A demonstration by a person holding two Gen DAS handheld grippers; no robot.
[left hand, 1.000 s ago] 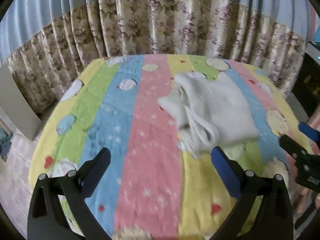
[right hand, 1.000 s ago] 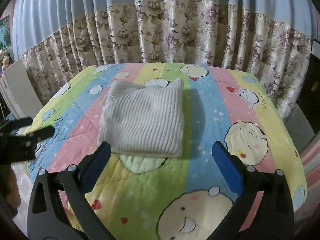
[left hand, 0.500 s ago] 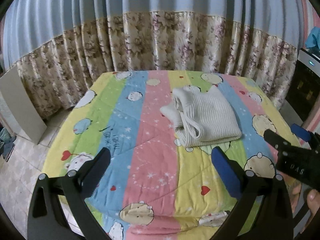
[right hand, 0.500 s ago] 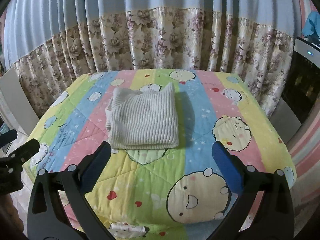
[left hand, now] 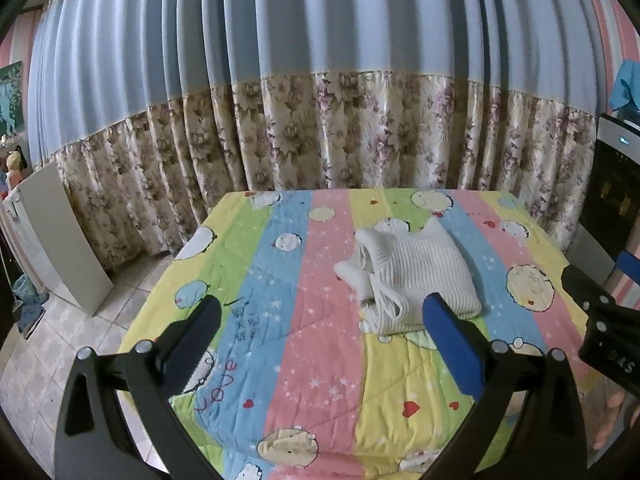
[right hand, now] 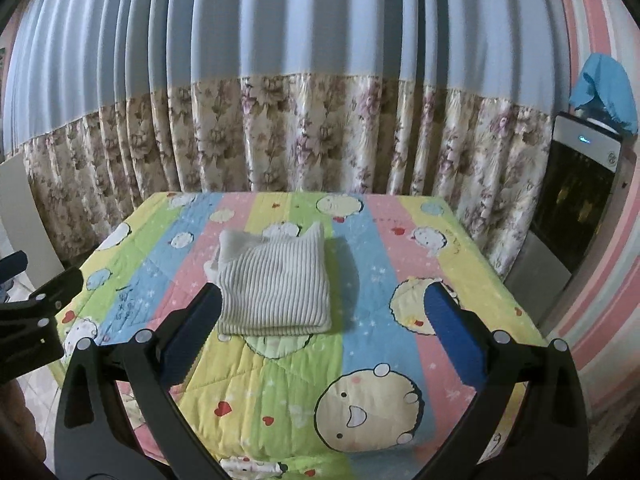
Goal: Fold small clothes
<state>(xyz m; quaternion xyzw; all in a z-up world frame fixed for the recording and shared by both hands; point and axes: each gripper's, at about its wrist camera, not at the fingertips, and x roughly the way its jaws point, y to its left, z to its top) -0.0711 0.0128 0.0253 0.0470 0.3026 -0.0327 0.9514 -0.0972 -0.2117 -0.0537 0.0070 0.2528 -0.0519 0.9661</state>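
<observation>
Both grippers, left (left hand: 320, 320) and right (right hand: 320, 312), stand wide open and empty, drawn back from a second ago and now well clear of the sweater (right hand: 276, 284). It lies folded, far centre on the quilt (right hand: 384, 312). Judged: fold complete.

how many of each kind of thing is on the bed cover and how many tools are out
Folded white knit garment: 1, lying on the striped cartoon quilt
Quilt: 1
Tools: 2, the left tool and the right tool, both open and empty, clear of the garment
Total: 4
</observation>
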